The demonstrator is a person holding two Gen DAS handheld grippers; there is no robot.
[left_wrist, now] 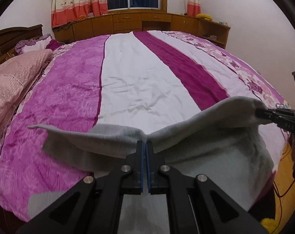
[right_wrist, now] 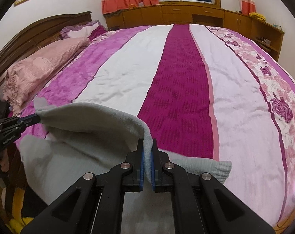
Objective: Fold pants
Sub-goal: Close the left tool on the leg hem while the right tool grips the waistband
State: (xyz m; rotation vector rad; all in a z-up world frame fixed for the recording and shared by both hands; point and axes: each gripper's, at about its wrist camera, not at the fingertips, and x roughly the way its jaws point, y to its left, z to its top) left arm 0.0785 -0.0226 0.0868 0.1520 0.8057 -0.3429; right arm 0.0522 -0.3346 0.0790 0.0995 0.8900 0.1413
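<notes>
Light grey fleece pants [left_wrist: 215,140] hang off the near edge of the bed, with their upper edge lifted off the cover. My left gripper [left_wrist: 144,143] is shut on that grey edge, which folds over its fingertips. In the right wrist view the same pants [right_wrist: 92,120] sag in a curve between the two grippers. My right gripper [right_wrist: 147,141] is shut on the cloth, which is pinched between its blue pads. Each gripper also shows in the other's view: the right gripper [left_wrist: 259,112] at the right edge, the left gripper [right_wrist: 37,119] at the left edge.
A striped purple, white and magenta bed cover [left_wrist: 139,81] spreads ahead. Pink pillows [left_wrist: 14,81] lie at the left by a dark headboard [right_wrist: 40,33]. Wooden cabinets [left_wrist: 139,22] and a curtained window stand beyond the bed. Orange floor [left_wrist: 287,183] shows at the right.
</notes>
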